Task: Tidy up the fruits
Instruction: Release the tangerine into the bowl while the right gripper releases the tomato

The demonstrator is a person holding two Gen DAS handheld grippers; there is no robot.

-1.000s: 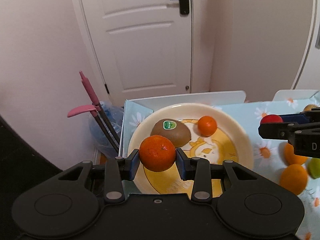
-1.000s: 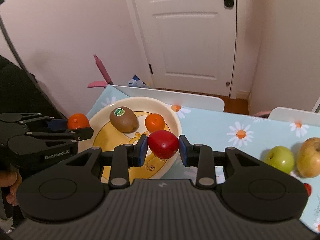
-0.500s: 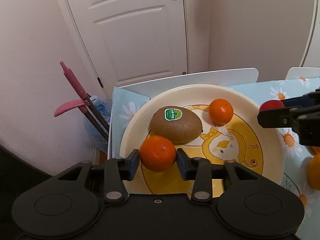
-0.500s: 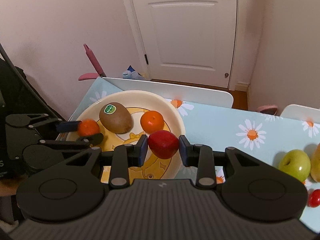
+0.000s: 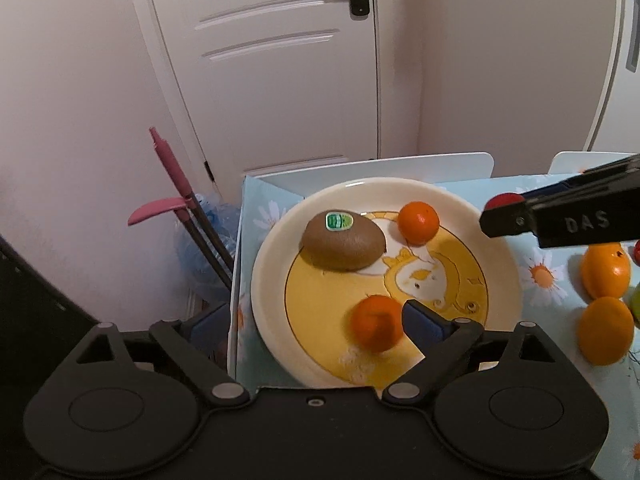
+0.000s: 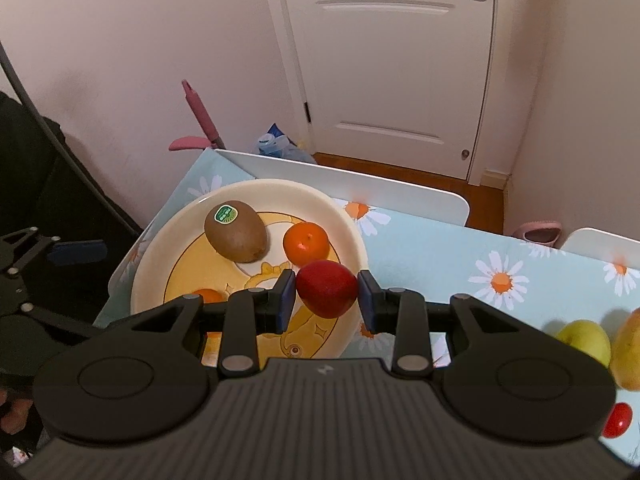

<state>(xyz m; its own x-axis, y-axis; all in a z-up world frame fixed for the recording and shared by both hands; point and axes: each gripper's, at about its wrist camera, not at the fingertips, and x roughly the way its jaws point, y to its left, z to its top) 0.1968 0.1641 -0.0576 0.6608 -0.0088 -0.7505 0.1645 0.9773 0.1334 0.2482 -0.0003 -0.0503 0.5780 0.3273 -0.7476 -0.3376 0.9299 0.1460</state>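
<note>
A cream and yellow plate (image 5: 500, 256) (image 6: 160, 264) holds a brown kiwi (image 5: 343, 240) (image 6: 236, 232) and a small tangerine (image 5: 418, 222) (image 6: 306, 242). My left gripper (image 5: 316, 322) is open wide over the plate's near edge. A second tangerine (image 5: 376, 328) lies loose on the plate against the right finger (image 5: 424, 324); it also shows in the right wrist view (image 6: 206, 295). My right gripper (image 6: 326, 296) is shut on a red fruit (image 6: 326, 288) and holds it over the plate's right rim.
Two oranges (image 5: 606, 330) lie right of the plate on the daisy tablecloth (image 6: 440, 248). A green apple (image 6: 586, 340), a yellow pear (image 6: 628, 352) and a small red tomato (image 6: 618, 426) lie at the far right. White chair backs (image 6: 340, 184) stand behind the table.
My left gripper has opened and let go of the tangerine, which now rests on the plate. My right gripper has moved closer over the plate with the red fruit.
</note>
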